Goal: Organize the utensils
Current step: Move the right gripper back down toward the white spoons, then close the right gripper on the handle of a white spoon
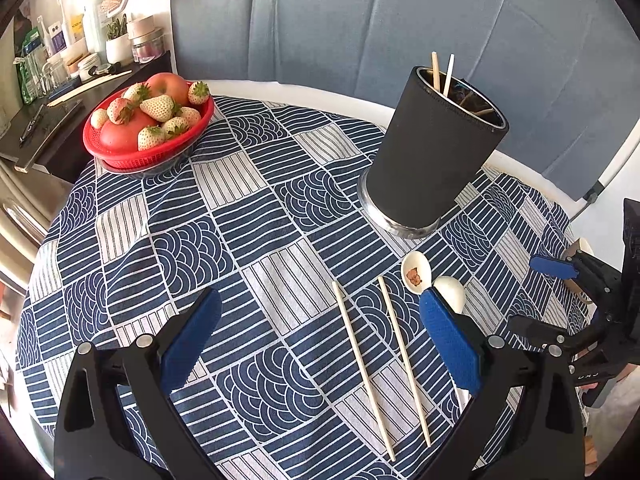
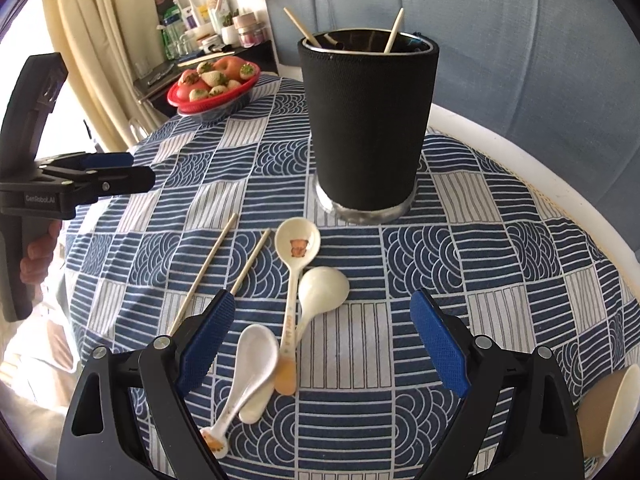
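Two blue-padded grippers over loose utensils on a patterned blue tablecloth [image 2: 460, 240].
Left gripper [image 1: 320, 332] spread above two pale chopsticks [image 1: 362, 364]; right gripper [image 2: 322, 340] spread, empty, above three white ceramic spoons [image 2: 296, 276].

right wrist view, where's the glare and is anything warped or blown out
Right wrist view: daylight blows out the curtain at the left, and the fisheye bends the table rim. Left wrist view: the black utensil holder appears to lean, likely lens distortion; its metal rim glints; the tablecloth stays sharp.
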